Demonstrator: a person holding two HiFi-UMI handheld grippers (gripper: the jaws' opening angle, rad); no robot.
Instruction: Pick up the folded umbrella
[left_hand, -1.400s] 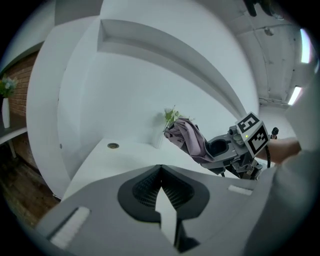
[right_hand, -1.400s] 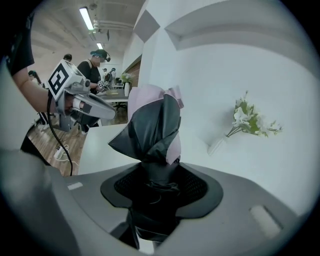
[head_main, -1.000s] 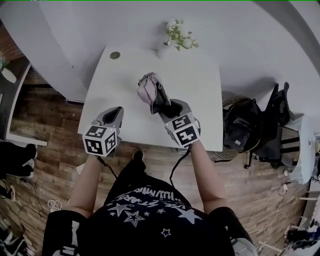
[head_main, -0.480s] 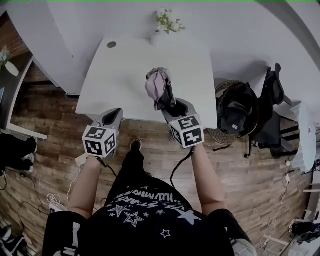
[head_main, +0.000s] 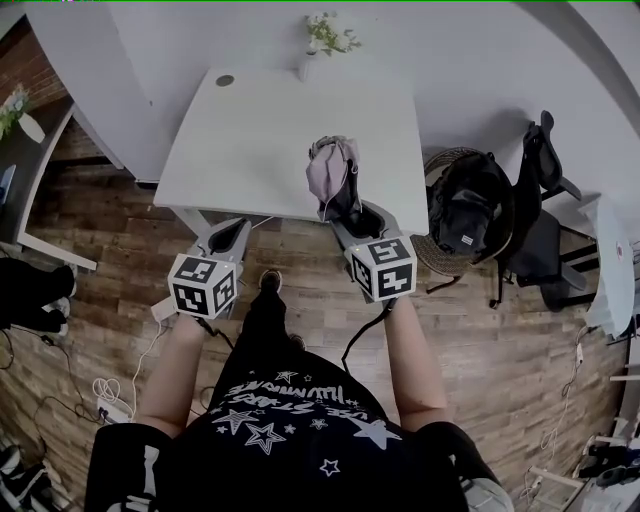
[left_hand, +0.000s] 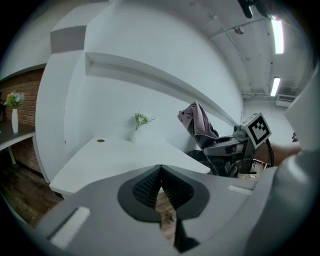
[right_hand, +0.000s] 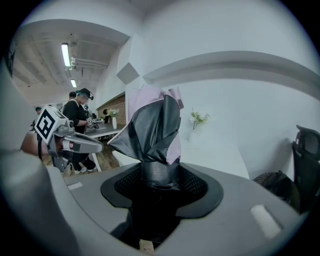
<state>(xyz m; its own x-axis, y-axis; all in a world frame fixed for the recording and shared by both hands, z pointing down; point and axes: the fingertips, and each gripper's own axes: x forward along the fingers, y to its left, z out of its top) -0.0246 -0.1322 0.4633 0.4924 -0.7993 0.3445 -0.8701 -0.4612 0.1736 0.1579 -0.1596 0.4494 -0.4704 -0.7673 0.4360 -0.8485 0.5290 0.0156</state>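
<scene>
My right gripper (head_main: 352, 215) is shut on the folded umbrella (head_main: 330, 170), a pink and black bundle held clear of the white table (head_main: 260, 140), over its front edge. In the right gripper view the umbrella (right_hand: 152, 130) stands up from between the pads of that gripper (right_hand: 160, 175), which clamp its black lower part. My left gripper (head_main: 232, 228) hangs over the wooden floor just in front of the table, shut with nothing between its pads (left_hand: 160, 175). The left gripper view shows the umbrella (left_hand: 197, 122) off to the right.
A vase of flowers (head_main: 325, 40) and a small round disc (head_main: 225, 80) sit at the table's far edge. A black backpack in a basket (head_main: 470, 215) and a dark chair (head_main: 540, 190) stand right of the table. Cables (head_main: 110, 400) lie on the floor at left. People (right_hand: 80, 110) stand at a far desk.
Both grippers have drawn back from over the table towards the person. The right one carried the umbrella to the table's front edge; the left one is off the table, over the floor.
</scene>
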